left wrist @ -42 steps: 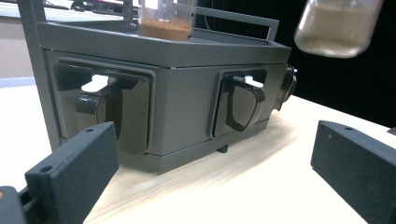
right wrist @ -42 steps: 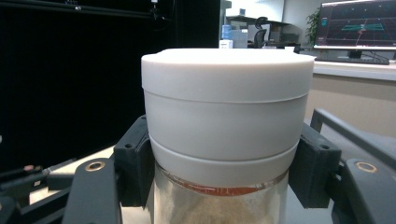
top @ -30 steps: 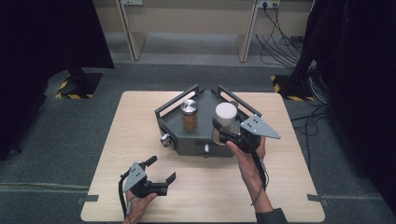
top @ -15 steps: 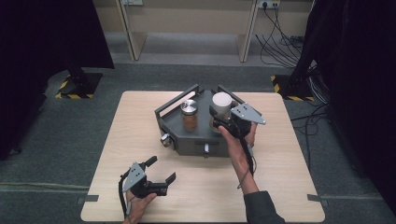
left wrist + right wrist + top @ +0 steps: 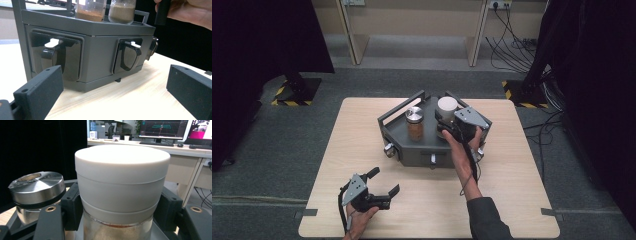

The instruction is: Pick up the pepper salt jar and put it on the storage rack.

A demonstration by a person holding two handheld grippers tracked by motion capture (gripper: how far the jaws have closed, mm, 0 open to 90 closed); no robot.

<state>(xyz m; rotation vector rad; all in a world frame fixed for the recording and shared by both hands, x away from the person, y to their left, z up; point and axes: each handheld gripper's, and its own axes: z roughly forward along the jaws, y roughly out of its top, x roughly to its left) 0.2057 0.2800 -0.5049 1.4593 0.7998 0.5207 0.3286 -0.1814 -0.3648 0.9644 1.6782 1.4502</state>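
Note:
A glass jar with a white lid [image 5: 447, 106] is over the right side of the grey rack's tray [image 5: 432, 150]. My right gripper [image 5: 444, 122] is shut on it just under the lid; the jaws press both sides of the jar [image 5: 122, 182]. I cannot tell whether its base touches the tray. A smaller jar of brown powder with a metal lid [image 5: 414, 122] stands upright to its left, also seen close by [image 5: 37, 186]. My left gripper [image 5: 384, 181] rests open near the table's front left, its jaws wide and facing the rack's drawer fronts [image 5: 62, 58].
The rack [image 5: 100, 50] has two drawers with dark cup handles on its near faces and a rail around the tray. The wooden table [image 5: 522, 190] has bare surface on every side of the rack. Stands and cables lie on the floor beyond.
My right gripper has carried the white-lidded jar away from the person and slightly left, further in over the rack's tray. The left gripper has stayed put.

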